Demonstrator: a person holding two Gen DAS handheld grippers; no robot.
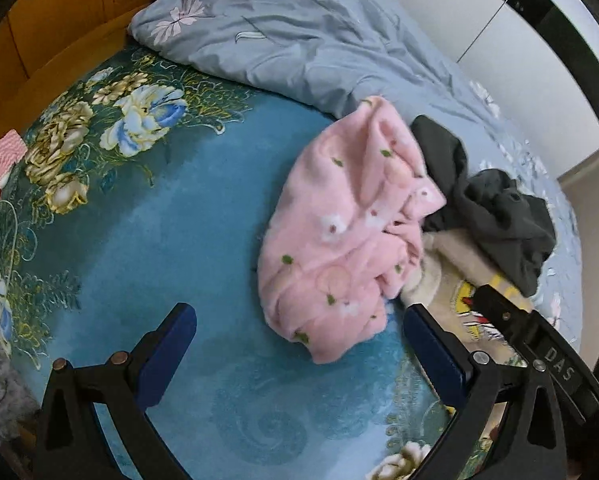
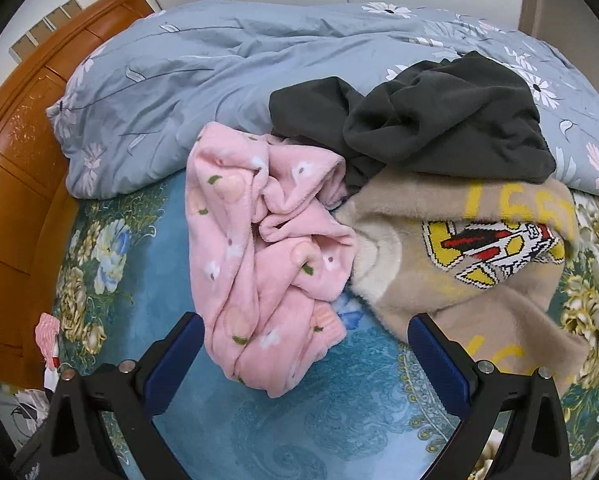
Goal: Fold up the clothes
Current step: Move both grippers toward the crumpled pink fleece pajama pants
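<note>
My left gripper (image 1: 299, 328) and right gripper (image 2: 305, 338) gape wide, empty, above the pink garment (image 2: 259, 248).

- A blue bed sheet (image 2: 259, 432) with big printed flowers.
- Above the sheet lies a grey-blue quilt (image 2: 227, 80), crumpled.
- At the left of the sheet stands a wooden headboard (image 2: 15, 184).

"das" stands on the right hand-held gripper (image 1: 495, 308); the yellow digits on the beige sweater (image 2: 479, 280) are unclear.
</note>
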